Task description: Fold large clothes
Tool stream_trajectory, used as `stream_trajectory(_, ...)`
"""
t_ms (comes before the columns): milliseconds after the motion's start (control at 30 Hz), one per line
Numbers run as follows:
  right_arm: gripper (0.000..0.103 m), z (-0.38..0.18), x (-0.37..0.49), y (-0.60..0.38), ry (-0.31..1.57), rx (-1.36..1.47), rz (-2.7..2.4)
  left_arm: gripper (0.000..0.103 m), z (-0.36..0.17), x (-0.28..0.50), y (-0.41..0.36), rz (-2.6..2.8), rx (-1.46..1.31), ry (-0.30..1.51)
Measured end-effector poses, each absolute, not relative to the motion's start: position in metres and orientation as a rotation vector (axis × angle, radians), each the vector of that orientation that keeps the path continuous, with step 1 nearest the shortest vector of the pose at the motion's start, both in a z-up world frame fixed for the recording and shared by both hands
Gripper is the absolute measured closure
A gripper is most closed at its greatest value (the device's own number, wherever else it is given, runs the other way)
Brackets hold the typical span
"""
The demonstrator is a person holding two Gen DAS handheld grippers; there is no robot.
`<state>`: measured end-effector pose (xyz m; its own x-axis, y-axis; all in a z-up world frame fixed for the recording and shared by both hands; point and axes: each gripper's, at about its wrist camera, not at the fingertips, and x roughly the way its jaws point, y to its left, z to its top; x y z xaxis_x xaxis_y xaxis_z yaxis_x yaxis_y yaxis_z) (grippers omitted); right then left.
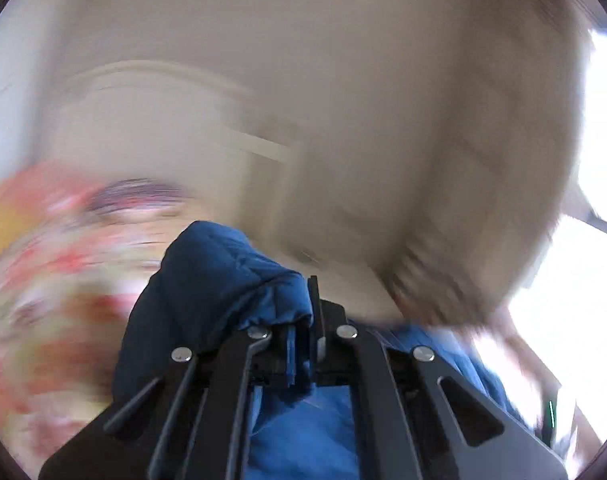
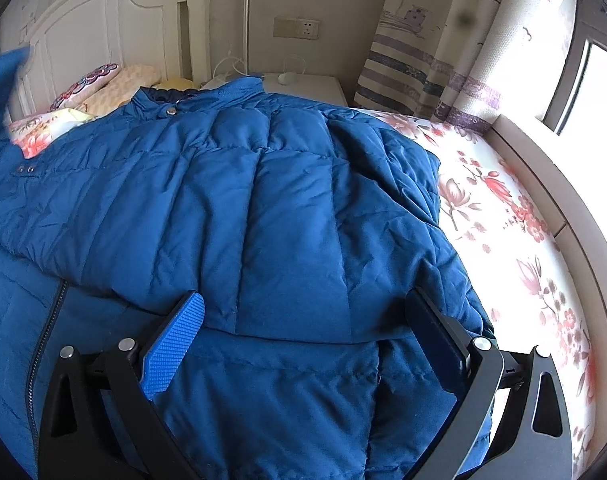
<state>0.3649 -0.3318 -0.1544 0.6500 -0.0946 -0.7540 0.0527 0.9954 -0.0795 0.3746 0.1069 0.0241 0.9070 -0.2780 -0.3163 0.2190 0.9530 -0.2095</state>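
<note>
Left tongs (image 1: 303,344) are pinching a puffy fold of the blue jacket (image 1: 223,280), with the jaws drawn nearly together and fabric bunching over and past the left finger. Background in this view is smearing badly; only a floral blur at the left and pale wall beyond are making sense, so how high the fold is being carried cannot be told.

Right tongs (image 2: 309,320) are standing wide open, holding nothing, and are hovering low over the jacket (image 2: 243,200), one finger (image 2: 175,344) to each side of a quilted panel near the hem; contact cannot be told. The jacket is lying spread on the bed (image 2: 523,240), collar (image 2: 171,104) far from these tongs toward the headboard (image 2: 87,20), hem nearest them, so its long axis is running straight away from the right tongs. A zipper (image 2: 43,344) edge is showing at lower left.

Judgement: the left side is being folded across, and the right tongs are the nearer ones to the hem for any lengthwise fold toward the collar.
</note>
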Motion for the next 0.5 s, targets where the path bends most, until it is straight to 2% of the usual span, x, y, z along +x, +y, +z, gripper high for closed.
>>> stream_trajectory(100, 0.006, -0.155, 0.365, -0.335, 0.861, -0.028, -0.075, 0.095, -0.018, 0.379, 0.005, -0.415, 0.046, 0.541)
stream_trajectory(133, 0.006, -0.155, 0.365, -0.336, 0.863, -0.022, -0.074, 0.091, -0.047, 0.383, -0.027, -0.451, 0.119, 0.644)
stream_trajectory(200, 0.006, -0.155, 0.365, -0.336, 0.864, -0.016, -0.071, 0.077, -0.09, 0.386, -0.054, -0.457, 0.197, 0.78)
stream_trajectory(267, 0.006, -0.155, 0.365, -0.337, 0.866, -0.013, -0.068, 0.063, -0.118, 0.372, -0.065, -0.457, 0.263, 0.793)
stream_trajectory(333, 0.006, -0.156, 0.365, -0.338, 0.868, -0.004, -0.063, 0.036, -0.117, 0.361, -0.065, -0.494, 0.281, 0.781)
stream_trajectory(367, 0.006, -0.156, 0.365, -0.338, 0.87, 0.0, -0.061, 0.027, -0.108, 0.353, -0.06, -0.528, 0.264, 0.771)
stream_trajectory(500, 0.006, -0.155, 0.364, -0.34, 0.866, 0.011, -0.056, 0.018, -0.055, 0.303, -0.025, -0.622, 0.164, 0.614)
